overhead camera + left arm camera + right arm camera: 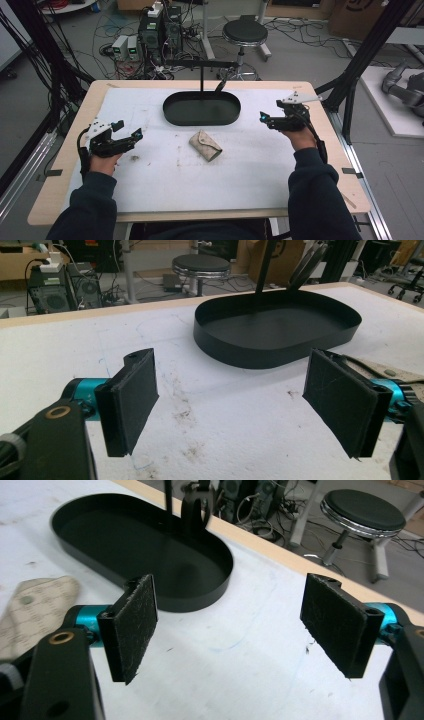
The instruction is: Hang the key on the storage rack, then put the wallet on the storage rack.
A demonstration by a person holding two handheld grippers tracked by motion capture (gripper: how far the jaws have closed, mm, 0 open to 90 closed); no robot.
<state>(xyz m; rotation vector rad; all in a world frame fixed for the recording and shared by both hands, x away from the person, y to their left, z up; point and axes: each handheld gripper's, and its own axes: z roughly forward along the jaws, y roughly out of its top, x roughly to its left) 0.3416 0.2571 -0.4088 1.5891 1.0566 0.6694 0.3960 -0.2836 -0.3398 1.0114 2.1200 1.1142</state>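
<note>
A small beige pouch [205, 145] with a faint patterned print and a snap on its flap lies flat on the white table cover [200, 185], just in front of the black oval tray [201, 108]. Its long axis runs diagonally, from far-left to near-right. The left gripper [127, 131] and right gripper [263, 118] rest well apart on either side, both with jaws spread wide and holding nothing.

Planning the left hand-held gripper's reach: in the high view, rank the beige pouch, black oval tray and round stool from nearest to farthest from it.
1. Beige pouch, mid-table, to the left hand-held gripper's right.
2. Black oval tray, farther back, centre.
3. Round stool, on the floor beyond the table.
</note>
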